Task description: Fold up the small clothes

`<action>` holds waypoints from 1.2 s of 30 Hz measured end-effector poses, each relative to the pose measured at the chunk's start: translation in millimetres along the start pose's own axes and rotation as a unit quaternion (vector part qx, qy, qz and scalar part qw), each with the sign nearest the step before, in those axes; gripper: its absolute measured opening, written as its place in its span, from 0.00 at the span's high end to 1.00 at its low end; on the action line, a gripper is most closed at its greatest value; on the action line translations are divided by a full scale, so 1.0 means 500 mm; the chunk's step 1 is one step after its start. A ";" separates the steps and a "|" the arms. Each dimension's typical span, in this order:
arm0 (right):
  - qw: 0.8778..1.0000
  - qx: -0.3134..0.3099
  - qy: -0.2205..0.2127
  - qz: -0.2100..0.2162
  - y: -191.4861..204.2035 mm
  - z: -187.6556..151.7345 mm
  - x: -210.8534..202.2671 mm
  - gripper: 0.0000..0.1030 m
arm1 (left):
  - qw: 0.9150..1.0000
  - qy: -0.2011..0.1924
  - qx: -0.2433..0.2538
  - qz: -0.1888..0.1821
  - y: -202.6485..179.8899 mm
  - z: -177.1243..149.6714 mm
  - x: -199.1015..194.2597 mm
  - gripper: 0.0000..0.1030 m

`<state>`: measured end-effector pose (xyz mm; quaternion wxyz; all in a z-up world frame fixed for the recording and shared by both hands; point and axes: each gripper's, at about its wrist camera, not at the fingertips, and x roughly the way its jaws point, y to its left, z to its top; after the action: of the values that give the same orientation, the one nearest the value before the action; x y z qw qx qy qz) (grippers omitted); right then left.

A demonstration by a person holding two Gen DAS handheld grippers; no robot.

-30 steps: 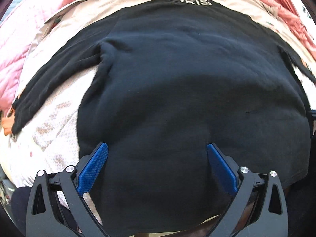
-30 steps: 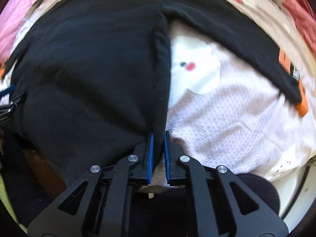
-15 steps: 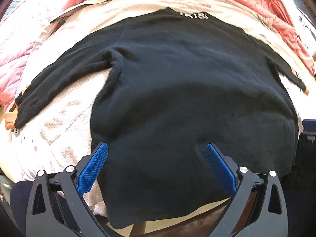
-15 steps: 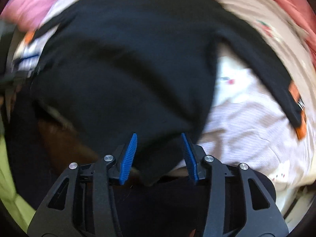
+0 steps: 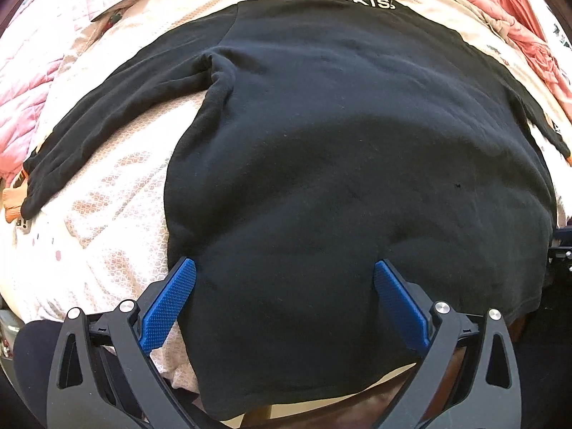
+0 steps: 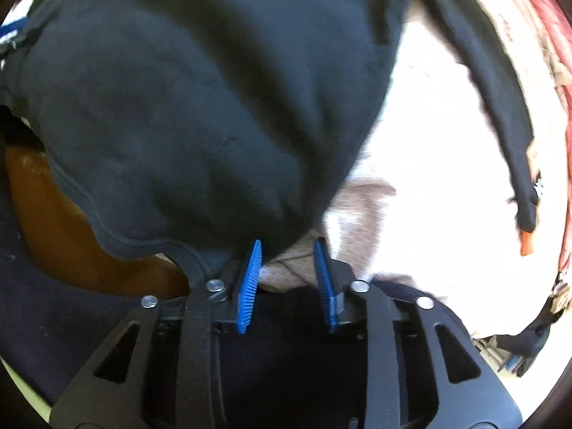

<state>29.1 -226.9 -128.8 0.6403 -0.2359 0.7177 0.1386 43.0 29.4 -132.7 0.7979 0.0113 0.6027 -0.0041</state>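
A black long-sleeved sweatshirt (image 5: 357, 150) lies flat on a pale patterned bedspread (image 5: 107, 221), collar with white lettering (image 5: 370, 1) at the far end, both sleeves spread out. Its hem hangs over the bed's near edge. My left gripper (image 5: 284, 279) is wide open above the lower left part of the body, holding nothing. In the right wrist view the sweatshirt (image 6: 200, 100) fills the upper left and its right sleeve (image 6: 500, 118) ends in an orange cuff. My right gripper (image 6: 287, 250) is open at the hem's right corner, holding nothing.
A pink quilt (image 5: 21, 100) lies along the left of the bed and a coral blanket (image 5: 518, 10) along the far right. Brown wood (image 6: 53, 214) shows below the hem at the bed's edge. A dark-clothed leg (image 6: 53, 321) is below the grippers.
My right gripper let go of the sweatshirt's right edge, opened and moved down to the hem corner. My left gripper drew back slightly and stayed open. The sweatshirt lies flatter.
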 end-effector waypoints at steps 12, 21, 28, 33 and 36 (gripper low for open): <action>0.967 0.077 -0.224 0.094 -0.012 0.008 -0.269 0.21 | 0.994 -0.092 -0.006 -0.060 -0.005 0.000 -0.134 0.04; 0.932 0.124 -0.323 0.107 -0.078 0.049 -0.318 0.09 | 0.989 -0.129 -0.016 -0.065 -0.019 0.070 -0.186 0.04; 0.917 0.160 -0.346 0.112 -0.148 0.097 -0.230 0.09 | 0.986 -0.155 -0.024 -0.059 -0.045 0.156 -0.215 0.04; 0.908 0.183 -0.361 0.107 -0.194 0.104 -0.237 0.09 | 0.985 -0.165 -0.015 -0.047 -0.083 0.214 -0.219 0.04; 0.900 0.208 -0.367 0.108 -0.235 0.117 -0.237 0.09 | 0.985 -0.167 -0.012 -0.044 -0.103 0.246 -0.214 0.04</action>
<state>147.9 -278.2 -8.4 0.8737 0.0488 0.4657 0.1315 130.8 -25.7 3.1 0.8866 -0.0262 0.4605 -0.0338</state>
